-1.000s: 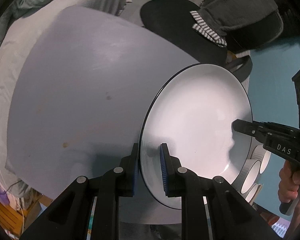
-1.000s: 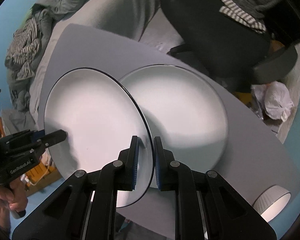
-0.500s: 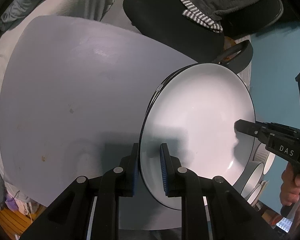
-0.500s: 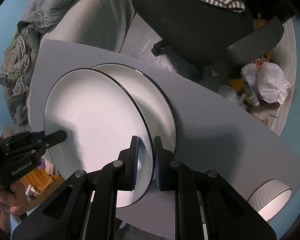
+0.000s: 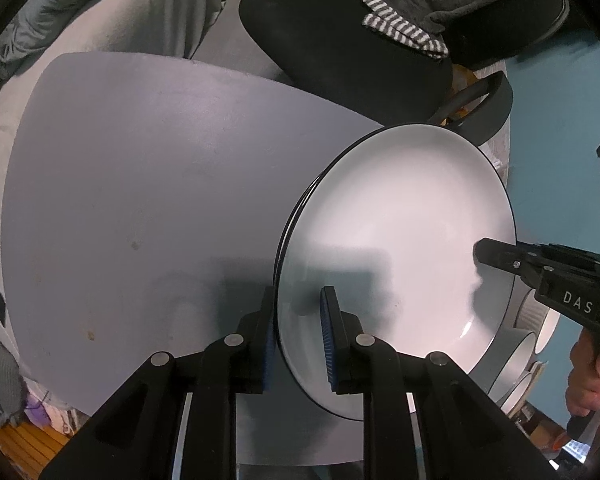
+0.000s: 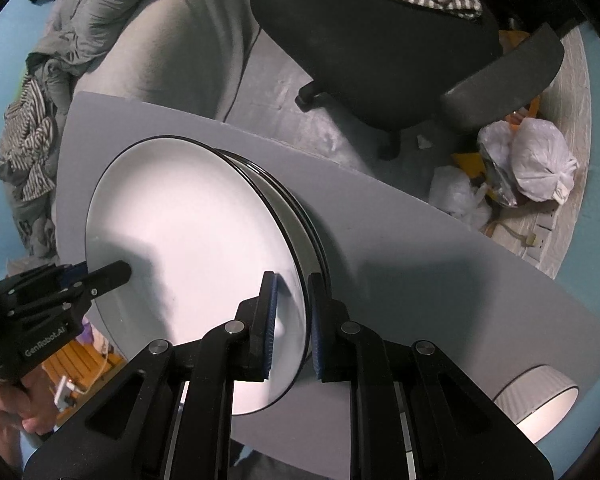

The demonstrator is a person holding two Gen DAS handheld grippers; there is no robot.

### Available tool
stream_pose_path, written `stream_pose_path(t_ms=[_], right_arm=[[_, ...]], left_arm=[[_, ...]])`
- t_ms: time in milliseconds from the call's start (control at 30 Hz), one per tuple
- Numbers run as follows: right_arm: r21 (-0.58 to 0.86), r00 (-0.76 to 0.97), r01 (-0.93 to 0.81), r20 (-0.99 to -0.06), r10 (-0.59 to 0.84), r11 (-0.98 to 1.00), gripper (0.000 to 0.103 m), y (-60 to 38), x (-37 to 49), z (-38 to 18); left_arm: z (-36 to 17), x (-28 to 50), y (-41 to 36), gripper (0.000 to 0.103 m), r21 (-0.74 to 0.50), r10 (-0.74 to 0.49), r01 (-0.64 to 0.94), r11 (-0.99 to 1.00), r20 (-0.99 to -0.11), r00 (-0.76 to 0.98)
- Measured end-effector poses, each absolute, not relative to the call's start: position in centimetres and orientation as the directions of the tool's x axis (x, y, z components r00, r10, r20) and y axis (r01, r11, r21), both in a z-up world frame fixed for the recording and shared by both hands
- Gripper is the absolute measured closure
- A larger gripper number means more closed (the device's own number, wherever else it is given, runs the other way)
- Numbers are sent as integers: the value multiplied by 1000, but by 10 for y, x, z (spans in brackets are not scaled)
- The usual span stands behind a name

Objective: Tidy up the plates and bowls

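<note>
The left gripper (image 5: 298, 334) and right gripper (image 6: 291, 326) each clamp opposite rims of the white plate (image 6: 188, 264), apparently resting on stacked plates (image 6: 304, 216) upon the grey table (image 5: 148, 184).

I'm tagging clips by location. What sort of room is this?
Probably a bedroom or lived-in home room, not a kitchen: a rumpled grey duvet lies beyond the grey table, clothes drape a black office chair, and white plastic bags sit on the floor.

grey table (image 6: 440, 264), plate stack (image 6: 300, 208) on it, ribbed bowl (image 6: 540, 404) at its edge
</note>
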State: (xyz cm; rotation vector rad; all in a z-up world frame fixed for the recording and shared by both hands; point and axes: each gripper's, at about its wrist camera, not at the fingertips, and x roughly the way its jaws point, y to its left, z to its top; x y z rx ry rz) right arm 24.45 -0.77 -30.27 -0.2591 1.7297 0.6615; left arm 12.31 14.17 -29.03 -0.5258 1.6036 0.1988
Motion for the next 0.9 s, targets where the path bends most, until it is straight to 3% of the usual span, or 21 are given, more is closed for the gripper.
stream_pose_path(t_ms=[467, 633, 733, 900], right_arm=[[275, -297, -475, -944, 142, 836, 86, -7, 241, -315], [265, -314, -457, -941, 125, 849, 80, -5, 242, -315], [281, -351, -445, -928, 123, 850, 66, -1, 243, -315], [262, -356, -448, -929, 98, 855, 54, 3, 243, -309]], left_arm=[[-298, 127, 135, 83, -126, -161, -412, 902, -986, -50], [-299, 128, 138, 83, -140, -176, -410, 901, -983, -52], [-296, 128, 134, 78, -127, -157, -395, 910, -986, -46], [-288, 130, 128, 76, -121, -140, -370, 921, -990, -24]])
